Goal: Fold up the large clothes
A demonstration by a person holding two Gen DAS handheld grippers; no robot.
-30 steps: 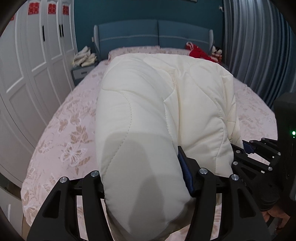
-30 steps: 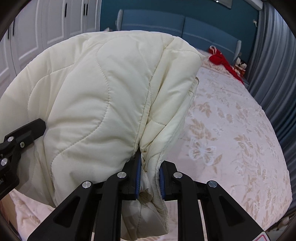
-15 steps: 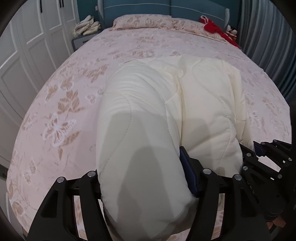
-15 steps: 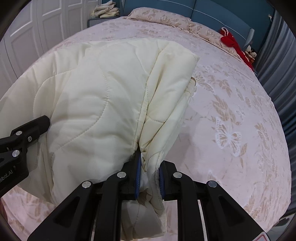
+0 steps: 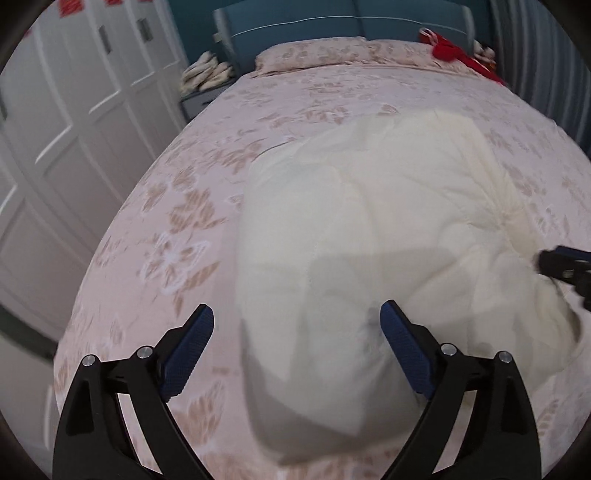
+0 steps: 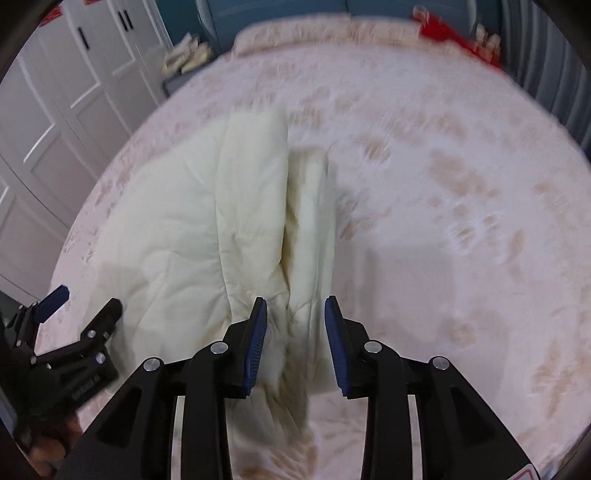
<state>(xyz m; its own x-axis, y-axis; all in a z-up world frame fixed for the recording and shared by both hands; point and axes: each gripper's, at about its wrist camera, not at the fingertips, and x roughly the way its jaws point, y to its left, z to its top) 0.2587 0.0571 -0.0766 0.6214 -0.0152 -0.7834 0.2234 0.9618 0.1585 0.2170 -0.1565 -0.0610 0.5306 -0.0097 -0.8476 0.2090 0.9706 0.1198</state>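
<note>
A cream quilted coat [image 5: 369, 236] lies folded on the pink floral bed [image 5: 177, 229]. My left gripper [image 5: 295, 325] stands over the coat's near left end. Its jaws are opening wide, the fabric lies between them and the pads are off it. In the right wrist view the coat [image 6: 177, 229] runs to the left, and its folded right edge sits loosely between the fingers of my right gripper [image 6: 295, 325]. These jaws are opening too. The left gripper [image 6: 85, 301] shows at the lower left there, and the right gripper's fingertips [image 5: 554, 260] poke in at the right edge of the left wrist view.
White wardrobe doors [image 5: 74, 122] run along the left of the bed. A nightstand with folded pale cloth [image 5: 205, 72] stands by the blue headboard [image 5: 332, 22]. Something red [image 5: 447, 48] lies by the pillows. Grey curtains [image 5: 546, 55] hang on the right. A hand [image 6: 44, 446] holds the left gripper.
The coat has come down from hanging in the air to lying on the bed. Both grippers sank with it, then their jaws parted and let the fabric go.
</note>
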